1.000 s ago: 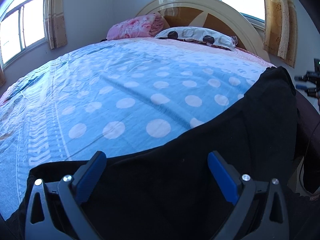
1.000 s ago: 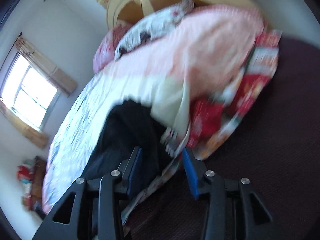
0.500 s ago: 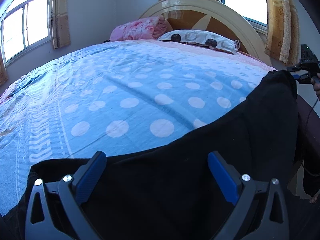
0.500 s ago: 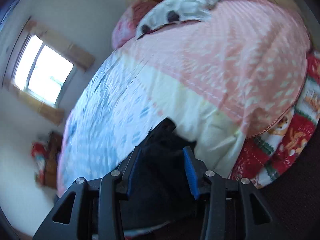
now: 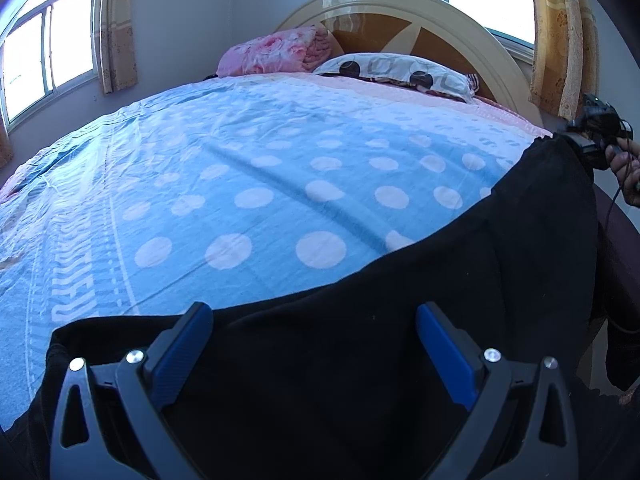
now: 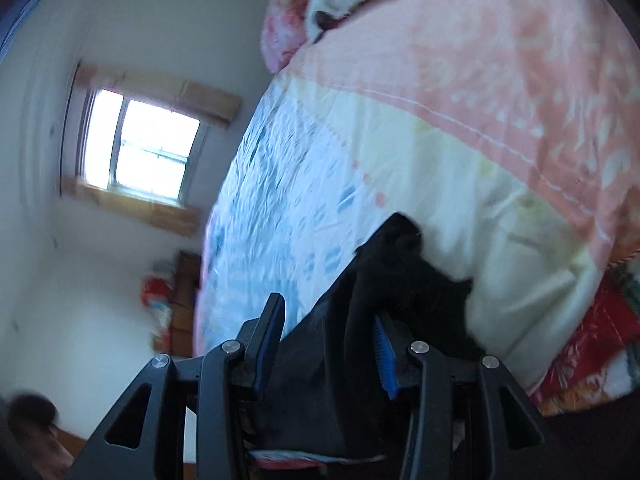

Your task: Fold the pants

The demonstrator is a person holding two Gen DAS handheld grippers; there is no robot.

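Two grippers work the black pants (image 5: 400, 360), spread along the bed's (image 5: 280, 184) near edge. The left gripper (image 5: 314, 344) hovers with jaws wide above the cloth; the right gripper (image 6: 326, 344) jaws are closing with bunched fabric between them. Best to pinch every layer before lifting.

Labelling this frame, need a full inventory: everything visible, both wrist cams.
black fabric pants: one, black, along the near bed edge
blue polka-dot bedsheet: one, blue and white, covering the bed
pink patterned cover: one, pink, head end
spotted pillow: one, white and black, at the headboard
pink floral folded blanket: one, beside the pillow
arched wooden headboard: one, cream and brown
windows: two
left gripper: open above the pants
right gripper: closing, pants between its jaws
hand: one, far right
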